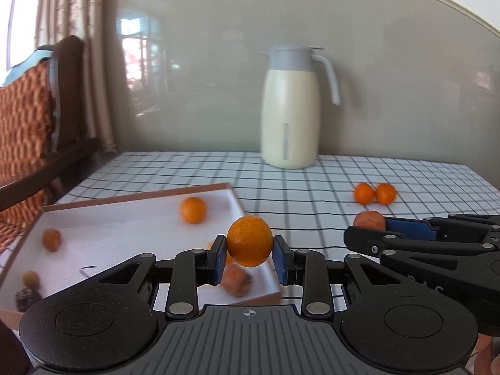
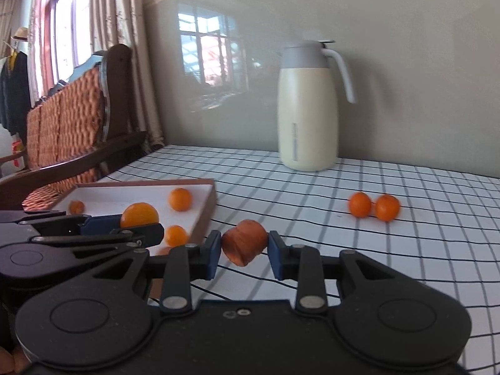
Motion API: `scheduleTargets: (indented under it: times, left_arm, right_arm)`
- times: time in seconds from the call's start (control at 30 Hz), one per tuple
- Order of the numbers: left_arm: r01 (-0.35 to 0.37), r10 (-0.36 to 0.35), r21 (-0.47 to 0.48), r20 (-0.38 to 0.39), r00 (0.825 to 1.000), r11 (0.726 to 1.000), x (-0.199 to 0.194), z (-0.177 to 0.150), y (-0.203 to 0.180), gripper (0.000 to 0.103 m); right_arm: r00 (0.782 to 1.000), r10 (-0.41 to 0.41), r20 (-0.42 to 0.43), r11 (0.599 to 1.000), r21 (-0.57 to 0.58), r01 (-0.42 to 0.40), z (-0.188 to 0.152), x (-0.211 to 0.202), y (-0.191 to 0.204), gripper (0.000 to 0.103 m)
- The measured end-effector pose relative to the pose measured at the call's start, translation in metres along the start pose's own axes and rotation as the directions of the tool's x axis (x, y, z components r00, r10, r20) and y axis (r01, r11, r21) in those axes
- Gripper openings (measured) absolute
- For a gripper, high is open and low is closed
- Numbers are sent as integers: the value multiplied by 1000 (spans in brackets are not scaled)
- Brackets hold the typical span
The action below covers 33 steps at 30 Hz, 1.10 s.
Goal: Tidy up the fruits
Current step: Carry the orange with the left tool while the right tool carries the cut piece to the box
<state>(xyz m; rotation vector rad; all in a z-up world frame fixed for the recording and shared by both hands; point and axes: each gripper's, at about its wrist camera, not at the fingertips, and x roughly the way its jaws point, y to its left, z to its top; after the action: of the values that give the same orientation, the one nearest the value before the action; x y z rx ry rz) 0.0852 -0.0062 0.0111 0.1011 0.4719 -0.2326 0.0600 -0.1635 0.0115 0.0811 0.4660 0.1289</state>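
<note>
Fruits, assorted, small: one round bright-orange mandarin [image 1: 249, 240] clamped between the blue pads of the left gripper [image 1: 249, 257], raised over the near right corner of the shallow white cardboard tray with brown rim [image 1: 150, 194], evidently carried there for sorting; one reddish-brown, blunt, wrinkled fruit [image 2: 244, 247] pinched in the right gripper [image 2: 244, 254], raised over the tablecloth just right of the tray, probably bound for the same tray. Already lying in the tray: a second mandarin [image 1: 192, 209], a smaller orange fruit [image 1: 51, 239], a brownish fruit [image 1: 237, 280] near the corner, and two blurred dark items at the left edge, kind not discernible. Still loose on the white black-checked tablecloth [image 1: 312, 187]: two mandarins [image 1: 374, 193], touching, well apart from the tray. Cream vacuum jug with grey lid and handle [image 1: 290, 109], upright by the wall, not involved.
</note>
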Motion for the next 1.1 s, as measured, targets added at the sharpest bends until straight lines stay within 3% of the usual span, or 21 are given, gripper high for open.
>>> scheduleTargets:
  times: [0.5,1.1]
  left_arm:
    - [-157,160,-107,15,987,982,-10,-7,80,32]
    - [-326,332,-198,-3,943,924,-5,-19,152,32]
  right_arm:
    - [996,58,70,997,-52,-54,11,24,55,24]
    - [995,63,78,997,-45,-60,13,57,90,24]
